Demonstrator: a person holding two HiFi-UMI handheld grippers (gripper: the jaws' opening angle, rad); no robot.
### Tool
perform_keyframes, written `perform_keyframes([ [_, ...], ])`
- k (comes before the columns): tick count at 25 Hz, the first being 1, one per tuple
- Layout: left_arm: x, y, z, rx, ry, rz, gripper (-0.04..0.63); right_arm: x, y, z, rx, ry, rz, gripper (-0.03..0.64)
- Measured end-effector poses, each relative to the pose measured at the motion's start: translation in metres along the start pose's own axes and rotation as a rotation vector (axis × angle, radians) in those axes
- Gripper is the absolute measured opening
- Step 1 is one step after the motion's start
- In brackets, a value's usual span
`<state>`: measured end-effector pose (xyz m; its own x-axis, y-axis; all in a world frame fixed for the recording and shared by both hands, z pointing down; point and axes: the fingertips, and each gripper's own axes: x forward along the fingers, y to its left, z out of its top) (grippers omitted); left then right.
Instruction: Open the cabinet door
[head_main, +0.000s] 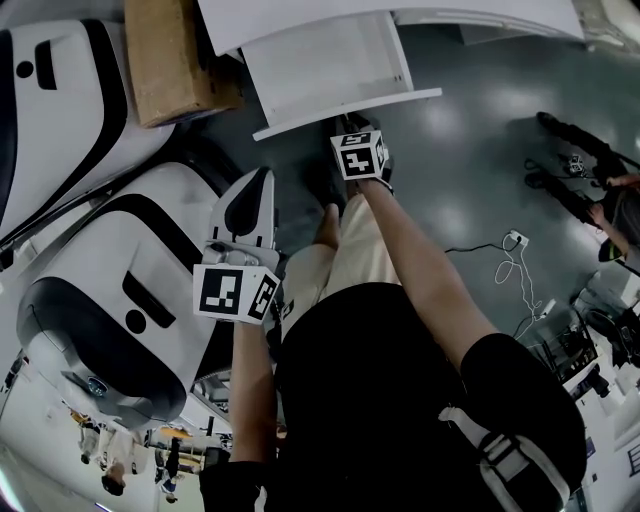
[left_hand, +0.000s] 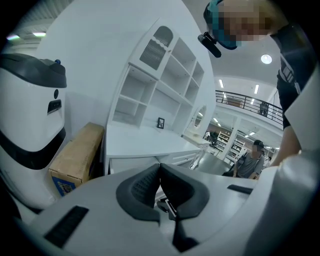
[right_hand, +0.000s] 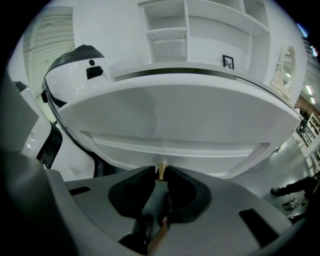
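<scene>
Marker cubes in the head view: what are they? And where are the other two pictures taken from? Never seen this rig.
There is no robot here. A person holds a two-jaw tool in each hand, and the left cube and right cube are parts of those tools. The head view comes from a camera on the person's head, looking steeply down. The other two pictures come from cameras riding on the tools, looking along their jaws. The right tool is closed on the brass knob of the white cabinet door. The left tool is shut and holds nothing. A cardboard box stands beside the cabinet.
</scene>
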<state>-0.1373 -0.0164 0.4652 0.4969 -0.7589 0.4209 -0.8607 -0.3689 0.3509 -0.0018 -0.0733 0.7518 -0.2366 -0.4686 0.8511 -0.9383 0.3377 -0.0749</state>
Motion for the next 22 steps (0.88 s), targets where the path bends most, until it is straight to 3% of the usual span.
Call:
perform_keyframes([
  [22, -0.021, -0.006, -0.005, 0.017, -0.005, -0.032, 0.022, -0.022, 0.007, -0.038, 0.043, 0.05, -0.016, 0.101],
])
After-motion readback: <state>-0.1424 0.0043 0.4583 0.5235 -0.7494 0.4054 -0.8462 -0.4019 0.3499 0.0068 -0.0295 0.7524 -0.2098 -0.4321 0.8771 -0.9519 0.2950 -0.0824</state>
